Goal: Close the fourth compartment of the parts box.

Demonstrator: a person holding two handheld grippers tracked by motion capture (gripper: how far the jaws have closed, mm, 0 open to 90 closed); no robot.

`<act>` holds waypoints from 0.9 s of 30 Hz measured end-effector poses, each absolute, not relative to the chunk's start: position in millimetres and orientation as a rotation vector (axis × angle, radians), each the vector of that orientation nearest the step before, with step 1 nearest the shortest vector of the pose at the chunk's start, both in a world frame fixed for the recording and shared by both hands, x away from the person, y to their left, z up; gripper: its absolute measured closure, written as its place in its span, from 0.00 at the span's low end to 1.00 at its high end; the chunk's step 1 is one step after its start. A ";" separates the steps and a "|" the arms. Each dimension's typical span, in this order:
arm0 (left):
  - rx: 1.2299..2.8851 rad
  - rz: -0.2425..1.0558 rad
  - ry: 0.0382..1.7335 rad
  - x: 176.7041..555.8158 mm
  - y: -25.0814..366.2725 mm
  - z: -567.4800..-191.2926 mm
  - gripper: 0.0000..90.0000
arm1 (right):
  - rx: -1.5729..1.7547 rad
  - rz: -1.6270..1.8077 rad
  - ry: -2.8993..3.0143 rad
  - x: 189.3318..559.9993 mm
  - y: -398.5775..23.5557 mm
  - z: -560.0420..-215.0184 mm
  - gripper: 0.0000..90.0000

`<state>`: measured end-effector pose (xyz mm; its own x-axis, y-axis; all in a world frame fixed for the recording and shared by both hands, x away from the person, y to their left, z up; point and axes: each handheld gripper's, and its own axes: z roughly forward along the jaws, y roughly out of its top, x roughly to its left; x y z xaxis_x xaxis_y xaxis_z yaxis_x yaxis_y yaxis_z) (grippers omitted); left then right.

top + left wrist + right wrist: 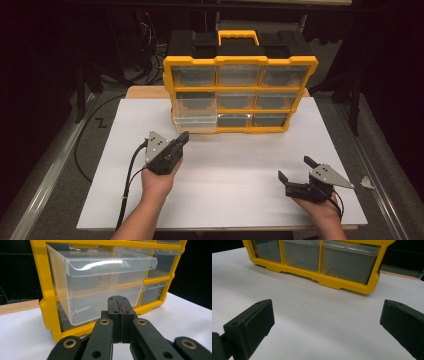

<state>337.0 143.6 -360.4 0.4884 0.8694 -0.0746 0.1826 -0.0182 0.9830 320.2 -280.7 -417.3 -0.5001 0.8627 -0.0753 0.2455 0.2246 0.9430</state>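
Black jaws of the left tool (183,138) are clenched flat together with nothing between them, as the left gripper view shows. The tool points at a clear drawer (100,287) that sticks out of the lower left of a yellow organizer (240,95). In the high view its tip is just in front of that drawer (195,120), near it but apart. The drawer is pulled partway out past the yellow frame, while the other drawers sit flush.

At the right edge of the counter (225,190) the right tool (296,168) is released, its jaws spread wide over bare white surface, well apart from the organizer. The right gripper view shows the organizer's bottom row of drawers beyond the jaws. The organizer stands upright at the counter's far side, with a yellow handle (238,36) on its black top.
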 end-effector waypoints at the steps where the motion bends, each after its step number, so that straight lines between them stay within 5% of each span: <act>1: 1.519 0.710 0.952 337.6 142.3 -360.2 0.99 | 1.026 1.285 1.883 320.6 -280.7 -417.6 0.01; 27: 1.494 0.697 0.958 358.2 125.3 -352.2 0.99 | 1.022 1.289 1.874 321.2 -278.6 -416.6 0.01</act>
